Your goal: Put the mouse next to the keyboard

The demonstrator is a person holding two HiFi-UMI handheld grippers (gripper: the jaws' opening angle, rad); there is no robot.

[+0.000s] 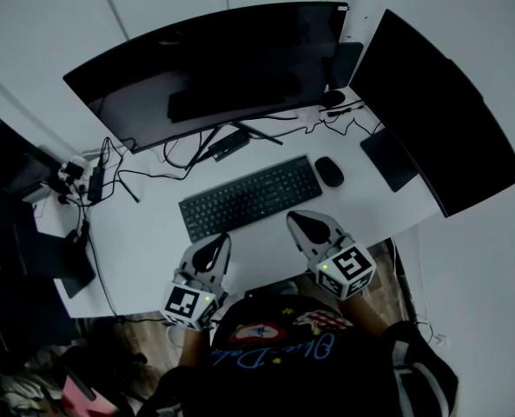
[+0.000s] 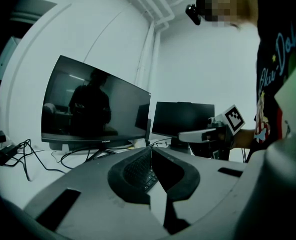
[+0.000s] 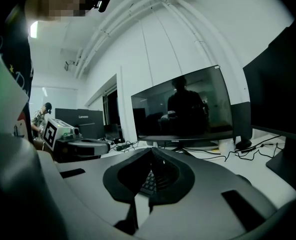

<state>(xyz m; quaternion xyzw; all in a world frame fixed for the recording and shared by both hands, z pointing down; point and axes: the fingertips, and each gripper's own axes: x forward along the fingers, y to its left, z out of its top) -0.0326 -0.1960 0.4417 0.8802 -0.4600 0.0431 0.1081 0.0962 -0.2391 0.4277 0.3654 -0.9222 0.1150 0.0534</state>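
A black mouse (image 1: 329, 171) lies on the white desk just right of the black keyboard (image 1: 250, 197), a small gap between them. My right gripper (image 1: 303, 223) hovers near the desk's front edge, below the keyboard's right end, its jaws shut on nothing. My left gripper (image 1: 212, 245) hangs at the front edge below the keyboard's left half, jaws shut and empty. The keyboard (image 2: 140, 171) shows through the left jaws' opening, and the keyboard (image 3: 150, 180) likewise through the right ones. The other gripper (image 2: 207, 133) appears to the right in the left gripper view.
A wide curved monitor (image 1: 214, 68) stands behind the keyboard, a second dark monitor (image 1: 431, 111) at the right. Cables and a power strip (image 1: 95, 183) lie at the desk's left. A dark laptop (image 1: 66, 263) sits at the left edge. The person's torso fills the bottom.
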